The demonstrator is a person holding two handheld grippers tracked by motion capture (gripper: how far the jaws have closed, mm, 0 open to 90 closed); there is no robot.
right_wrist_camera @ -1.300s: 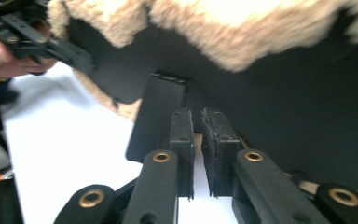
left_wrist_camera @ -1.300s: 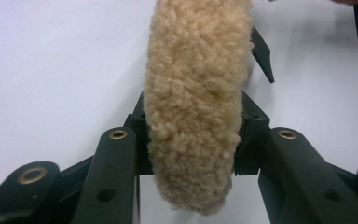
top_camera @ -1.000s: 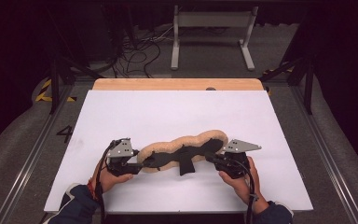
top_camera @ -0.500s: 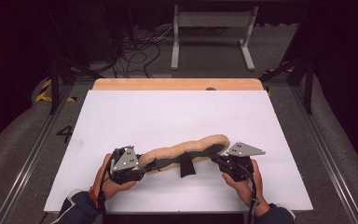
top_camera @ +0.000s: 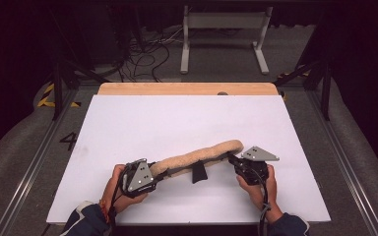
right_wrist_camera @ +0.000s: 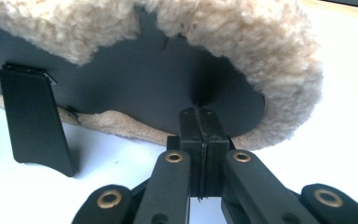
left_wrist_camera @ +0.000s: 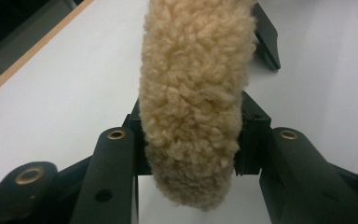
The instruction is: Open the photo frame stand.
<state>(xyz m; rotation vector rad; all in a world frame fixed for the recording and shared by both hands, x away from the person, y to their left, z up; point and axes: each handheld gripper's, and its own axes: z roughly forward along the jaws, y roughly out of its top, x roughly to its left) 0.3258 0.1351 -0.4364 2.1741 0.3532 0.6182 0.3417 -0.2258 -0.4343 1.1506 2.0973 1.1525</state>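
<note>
A long tan fleece pad (top_camera: 197,156) with a black backing is stretched between my two grippers, just above the white table top (top_camera: 187,123) near its front edge. My left gripper (top_camera: 158,169) is shut on the pad's left end. In the left gripper view the fleece (left_wrist_camera: 193,102) fills the gap between the jaws of the left gripper (left_wrist_camera: 191,144). My right gripper (top_camera: 232,160) is shut on the right end. In the right gripper view the right gripper (right_wrist_camera: 199,126) pinches the thin edge of the black backing (right_wrist_camera: 121,93). A black tab (top_camera: 198,173) hangs from the pad's middle.
A wooden strip (top_camera: 187,88) runs along the table's far edge. Beyond it on the floor lie cables (top_camera: 142,54) and a white metal stand (top_camera: 224,34). Metal rails (top_camera: 24,177) flank the table on both sides.
The pad was bunched and wavy with much black backing showing; now it is pulled out straighter with the fleece on top. My left gripper has shifted toward the near edge.
</note>
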